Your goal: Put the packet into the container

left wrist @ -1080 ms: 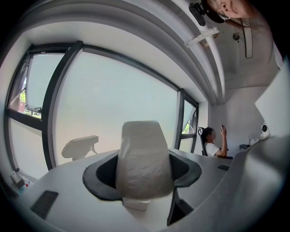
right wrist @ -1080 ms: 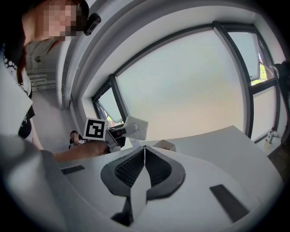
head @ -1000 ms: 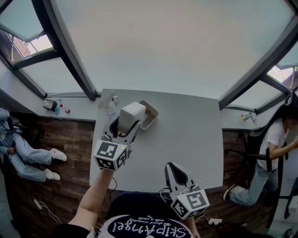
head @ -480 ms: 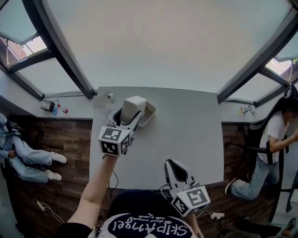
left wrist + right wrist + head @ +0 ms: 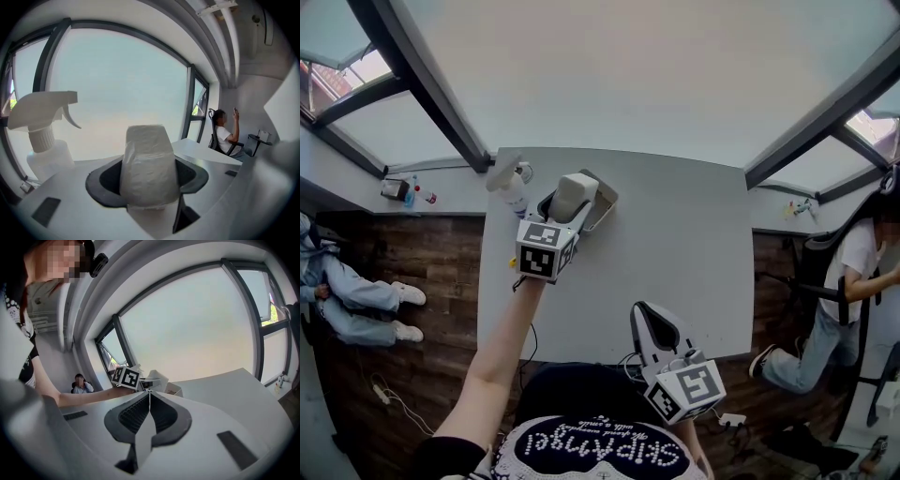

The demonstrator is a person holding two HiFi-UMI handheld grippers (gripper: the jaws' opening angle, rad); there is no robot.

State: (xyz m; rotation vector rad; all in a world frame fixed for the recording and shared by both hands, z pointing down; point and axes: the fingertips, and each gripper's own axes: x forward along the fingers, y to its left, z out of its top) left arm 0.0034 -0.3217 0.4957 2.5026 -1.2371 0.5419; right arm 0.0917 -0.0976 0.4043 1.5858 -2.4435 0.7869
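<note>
The container is a shallow metal tray near the far edge of the grey surface, left of its middle. Most of its inside is covered from above by the packet, so what lies in it cannot be told.

The left gripper has its fingers clamped on the white packet, which stands upright between them. In the head view the packet overlaps the tray's near-left part. The right gripper view shows it just beside the tray's rim and higher. Whether it touches the tray cannot be told.

A white spray bottle stands just left of the tray, near the far left corner of the surface and close beside the left gripper.

The right gripper is at the near edge of the surface, well apart from the tray. Its fingers are pressed together with nothing between them.

Open grey surface runs from the tray to the right edge and back toward the near edge. Past the side edges, a seated person is on the right and another on the left, both well away from the surface.
</note>
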